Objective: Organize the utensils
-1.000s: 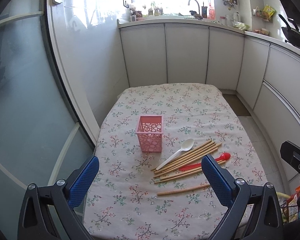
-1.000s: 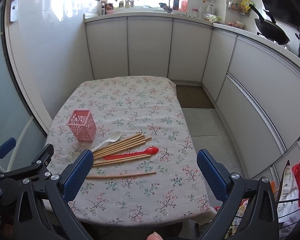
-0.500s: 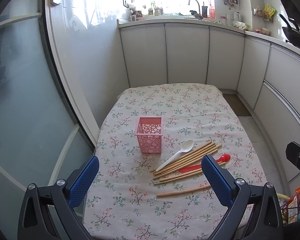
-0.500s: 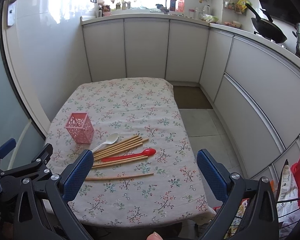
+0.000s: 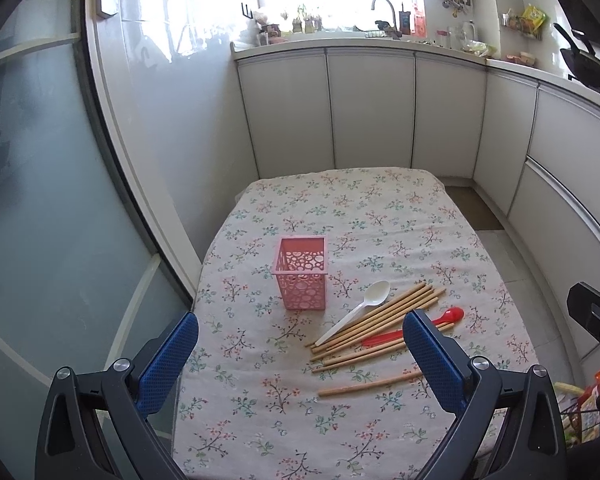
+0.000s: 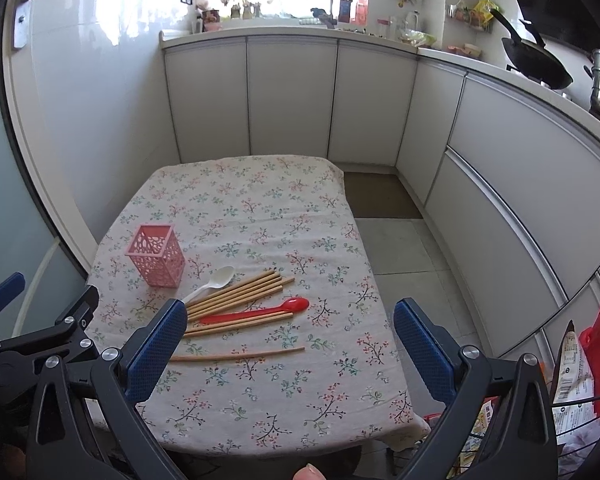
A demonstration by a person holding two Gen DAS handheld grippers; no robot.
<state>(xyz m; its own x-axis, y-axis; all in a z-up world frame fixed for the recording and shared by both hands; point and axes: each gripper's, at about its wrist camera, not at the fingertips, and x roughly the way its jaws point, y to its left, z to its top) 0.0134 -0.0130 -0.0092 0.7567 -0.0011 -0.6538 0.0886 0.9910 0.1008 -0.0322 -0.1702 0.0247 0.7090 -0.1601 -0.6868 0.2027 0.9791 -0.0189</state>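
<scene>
In the left wrist view, little had changed from a second before: the pink basket (image 5: pixel 302 274) had drifted only slightly, staying just left of frame centre, and the utensils kept their arrangement. The left gripper (image 5: pixel 300 364) hung above the near end of the floral-cloth surface (image 5: pixel 380 208), its jaws spread wide and holding nothing, touching nothing. One blue pad sat at lower left; the other, at lower right, overlapped the near ends of the utensils in the picture. The basket stood upright on the cloth. Right of it lay the white spoon (image 5: pixel 358 312), bowl toward the upper right, beside the fanned bundle of chopsticks (image 5: pixel 380 320). The red spoon (image 5: pixel 416 328) lay among the lower sticks, and a single chopstick (image 5: pixel 364 386) lay apart, nearer the camera. A black part of the right gripper showed at the right edge.

In the right wrist view, the surface (image 6: pixel 252 200) and its things had slid lower in the frame than a second earlier; the basket (image 6: pixel 156 256) now sat at middle left. The right gripper (image 6: pixel 290 350) also had its jaws spread wide and empty, clear of the cloth. The white spoon (image 6: pixel 214 282), the chopsticks (image 6: pixel 240 294), the red spoon (image 6: pixel 260 312) and the single chopstick (image 6: pixel 238 355) lay between the two pads in the frame. The left gripper (image 6: pixel 32 320) appeared at lower left.
</scene>
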